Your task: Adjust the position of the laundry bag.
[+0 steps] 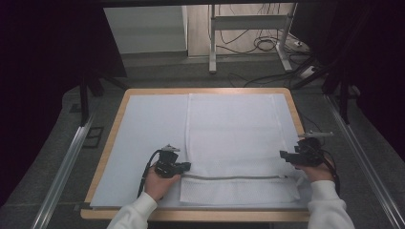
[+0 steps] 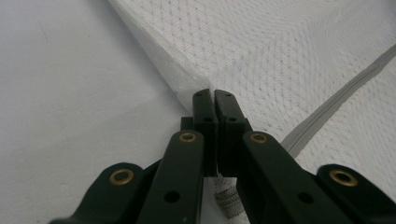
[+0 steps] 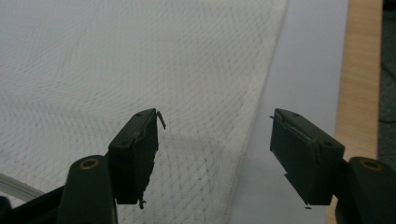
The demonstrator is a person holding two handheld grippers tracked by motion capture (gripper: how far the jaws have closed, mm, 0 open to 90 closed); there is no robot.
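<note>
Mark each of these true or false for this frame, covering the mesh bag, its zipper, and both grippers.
1. The left gripper is shut on the mesh bag. True.
2. The right gripper is clamped on the bag. False: its jaws stand apart over the bag's edge.
3. The zipper runs near the bag's near end. True.
4. The bag lies on bare wood. False: it lies on a pale sheet.

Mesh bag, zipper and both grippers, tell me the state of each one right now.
Mesh bag: lying flat on the table mat, left edge pinched.
Zipper: looks closed along its length.
Left gripper: shut on the mesh bag's edge.
Right gripper: open above the bag's right edge, nothing gripped.
</note>
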